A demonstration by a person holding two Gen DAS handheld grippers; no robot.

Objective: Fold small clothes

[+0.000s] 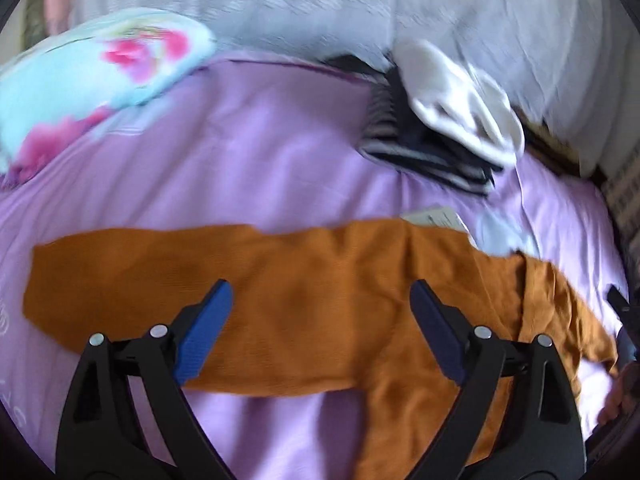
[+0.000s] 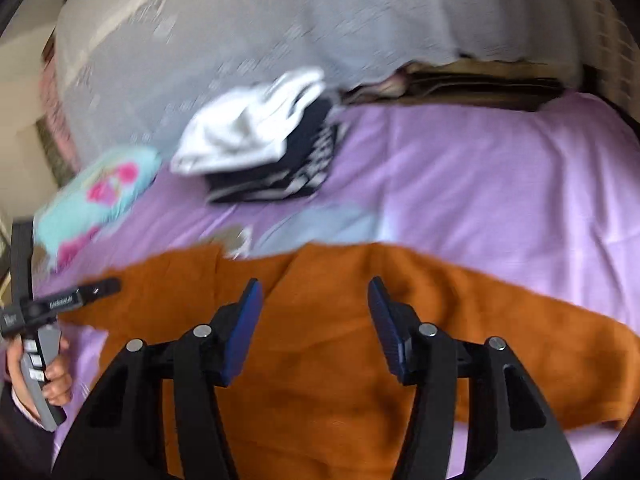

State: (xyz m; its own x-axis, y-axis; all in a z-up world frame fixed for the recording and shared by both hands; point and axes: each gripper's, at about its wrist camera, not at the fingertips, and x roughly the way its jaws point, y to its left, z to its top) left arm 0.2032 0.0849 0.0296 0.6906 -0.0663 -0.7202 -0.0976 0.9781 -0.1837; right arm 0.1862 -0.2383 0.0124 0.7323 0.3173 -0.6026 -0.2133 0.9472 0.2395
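Observation:
An orange knit garment (image 1: 304,304) lies spread on the lilac bedsheet (image 1: 248,160), its long sleeve stretched to the left. My left gripper (image 1: 320,300) hovers open above its middle, holding nothing. In the right wrist view the same garment (image 2: 328,360) fills the lower half, and my right gripper (image 2: 316,300) is open above it, empty. The left gripper's tool and the hand holding it show at that view's left edge (image 2: 36,320). Both views are motion-blurred.
A pile of folded clothes, white on top of dark striped ones (image 1: 448,120), sits at the far side (image 2: 264,148). A floral light-blue pillow (image 1: 92,76) lies far left. A grey blanket (image 1: 360,8) runs along the back. A white tag (image 1: 436,216) peeks out behind the garment.

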